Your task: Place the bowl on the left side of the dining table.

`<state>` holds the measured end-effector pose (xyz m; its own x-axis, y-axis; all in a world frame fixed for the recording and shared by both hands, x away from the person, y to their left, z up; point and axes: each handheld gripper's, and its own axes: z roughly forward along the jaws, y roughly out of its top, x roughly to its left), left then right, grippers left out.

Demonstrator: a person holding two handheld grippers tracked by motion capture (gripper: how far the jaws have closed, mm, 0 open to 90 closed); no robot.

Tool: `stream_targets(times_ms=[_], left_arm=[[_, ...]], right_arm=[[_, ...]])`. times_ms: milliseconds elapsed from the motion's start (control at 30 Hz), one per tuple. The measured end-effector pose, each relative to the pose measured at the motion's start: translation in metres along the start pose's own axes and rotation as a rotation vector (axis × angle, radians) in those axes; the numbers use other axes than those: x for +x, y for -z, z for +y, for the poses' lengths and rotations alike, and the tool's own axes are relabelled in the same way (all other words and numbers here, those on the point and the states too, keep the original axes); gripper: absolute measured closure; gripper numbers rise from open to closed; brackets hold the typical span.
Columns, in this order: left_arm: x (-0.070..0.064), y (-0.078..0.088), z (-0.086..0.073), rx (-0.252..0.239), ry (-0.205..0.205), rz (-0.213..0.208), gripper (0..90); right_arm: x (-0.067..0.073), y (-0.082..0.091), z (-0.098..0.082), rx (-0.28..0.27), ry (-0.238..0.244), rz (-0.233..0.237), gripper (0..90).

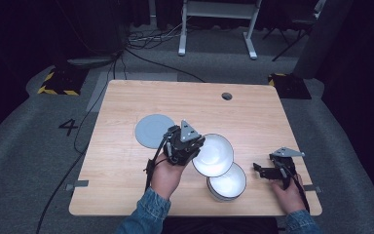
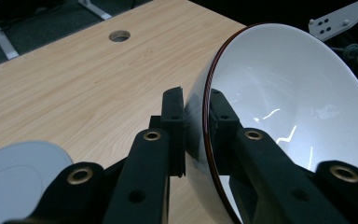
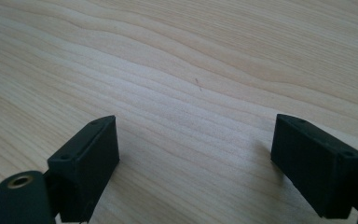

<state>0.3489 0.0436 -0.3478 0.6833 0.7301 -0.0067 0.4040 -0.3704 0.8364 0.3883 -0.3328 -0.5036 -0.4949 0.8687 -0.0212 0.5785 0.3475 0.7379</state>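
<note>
Just below the centre of the high view, the left gripper [image 1: 191,146] clamps the rim of a white bowl [image 1: 214,154] and holds it tilted, clear of the table [image 1: 126,161]. In the left gripper view one jaw presses the bowl's outer wall and the other its glossy inside, with the dark-edged rim [image 2: 208,116] running between them. The bowl hangs partly over a stack of bowls [image 1: 228,183] standing near the lower edge of the table, right of centre. A flat grey round plate [image 1: 153,129] lies on the wood to the left of the gripper. At the lower right of the high view, the right gripper [image 1: 263,169] rests low beside the stack, its jaws spread wide with nothing but bare wood between them.

The hold is thin: two small pads on a smooth, curved, glazed wall near the rim. I judge that the bowl could pivot or slide out if the hand tips further or swings quickly. It could also clip the top of the stack on the way past and knock it askew.
</note>
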Motion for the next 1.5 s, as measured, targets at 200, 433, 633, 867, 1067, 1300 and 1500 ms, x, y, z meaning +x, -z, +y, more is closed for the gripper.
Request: stream_targets(times_ms=[200,433,633,867,1067,1300,1500], left_arm=[[0.012,0.004,-0.002,-0.005,0.031,0.040,80.4],[0.030,0.009,-0.007,-0.002,0.080,0.100,80.4],[0.046,0.013,-0.010,-0.027,0.136,0.146,80.3],[0.068,0.021,-0.011,-0.014,0.159,0.193,80.2],[0.085,0.020,-0.010,0.001,0.169,0.231,80.2],[0.107,0.009,-0.009,0.038,0.182,0.257,80.2],[0.128,0.004,-0.011,0.037,0.229,0.284,80.2]], right_arm=[[0.000,0.000,0.000,0.001,0.004,-0.003,15.3],[0.001,-0.001,0.001,-0.003,-0.004,-0.002,15.3],[0.000,-0.001,0.001,-0.003,-0.004,-0.002,15.4],[0.001,-0.001,0.001,-0.004,-0.005,-0.002,15.3],[0.000,-0.001,0.001,-0.003,-0.004,-0.001,15.3],[0.001,-0.001,0.001,-0.004,-0.004,-0.001,15.4],[0.000,-0.001,0.001,-0.003,-0.003,-0.002,15.3]])
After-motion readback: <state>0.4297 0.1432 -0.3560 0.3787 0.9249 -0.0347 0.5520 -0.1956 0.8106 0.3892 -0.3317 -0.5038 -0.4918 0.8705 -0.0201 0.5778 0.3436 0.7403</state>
